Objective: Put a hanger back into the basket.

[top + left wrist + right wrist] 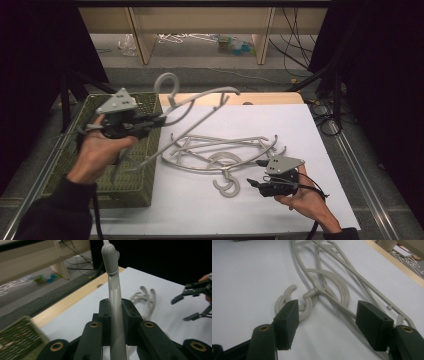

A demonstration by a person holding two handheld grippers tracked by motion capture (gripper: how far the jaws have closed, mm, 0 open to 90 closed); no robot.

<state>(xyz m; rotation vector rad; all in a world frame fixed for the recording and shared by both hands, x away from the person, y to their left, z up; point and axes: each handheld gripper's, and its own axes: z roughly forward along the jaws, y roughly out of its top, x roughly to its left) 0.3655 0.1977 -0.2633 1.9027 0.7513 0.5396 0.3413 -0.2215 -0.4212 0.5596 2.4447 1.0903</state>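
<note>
The left gripper (161, 120), at about nine o'clock above the green basket (85, 165), has its fingers (103, 315) pinched tight on the bar of a grey hanger (200, 102), which hangs in the air with its hook up toward twelve o'clock. The right gripper (256, 173), at about five o'clock on the white sheet (300, 135), has its jaws spread apart with nothing gripped, just beside the hooks of the hanger pile (220, 150) lying flat at the sheet's middle
</note>
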